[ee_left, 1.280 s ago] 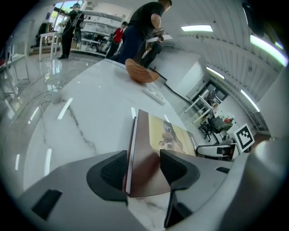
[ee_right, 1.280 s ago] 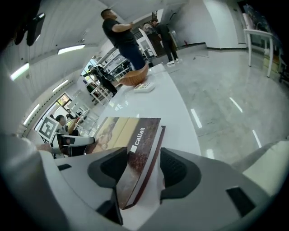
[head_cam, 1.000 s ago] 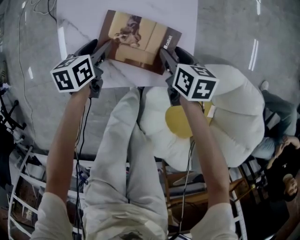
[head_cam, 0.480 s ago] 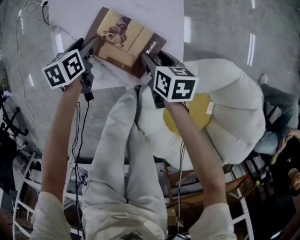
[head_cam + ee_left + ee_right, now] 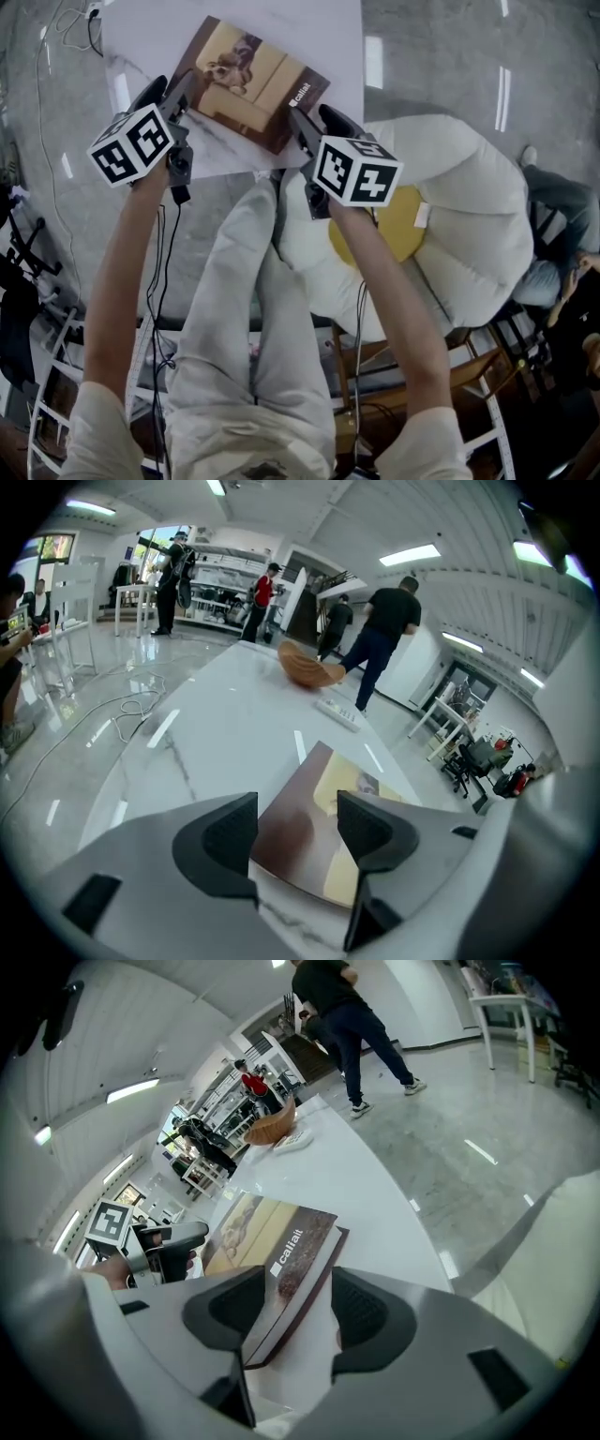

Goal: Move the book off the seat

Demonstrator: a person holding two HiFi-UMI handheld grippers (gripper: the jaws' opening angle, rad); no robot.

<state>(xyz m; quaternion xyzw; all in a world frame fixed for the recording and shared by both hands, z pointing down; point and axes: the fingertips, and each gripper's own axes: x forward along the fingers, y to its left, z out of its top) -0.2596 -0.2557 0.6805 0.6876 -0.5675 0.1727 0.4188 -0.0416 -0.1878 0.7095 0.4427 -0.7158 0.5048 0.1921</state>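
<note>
The brown and tan book (image 5: 253, 84) lies on the white marble table (image 5: 319, 37), near its front edge. My left gripper (image 5: 172, 94) stands open at the book's left corner. Its jaws have just been opening, and the cover (image 5: 300, 846) shows between them untouched. My right gripper (image 5: 317, 122) is shut on the book's spine corner (image 5: 272, 1241), one pad on the cover and the other at the lower edge. The left gripper (image 5: 159, 1241) also shows in the right gripper view. The white flower-shaped seat cushion (image 5: 469, 216) with a yellow centre lies bare below the right arm.
A wooden bowl (image 5: 305, 667) and a power strip (image 5: 337, 714) sit at the table's far end. Several people stand beyond it. Another person sits at the right edge (image 5: 553, 272). Cables lie on the glossy floor (image 5: 56, 37).
The book's near end has swung round on the table with the right gripper. The left gripper's jaws have spread and drawn back a little from the book's left corner.
</note>
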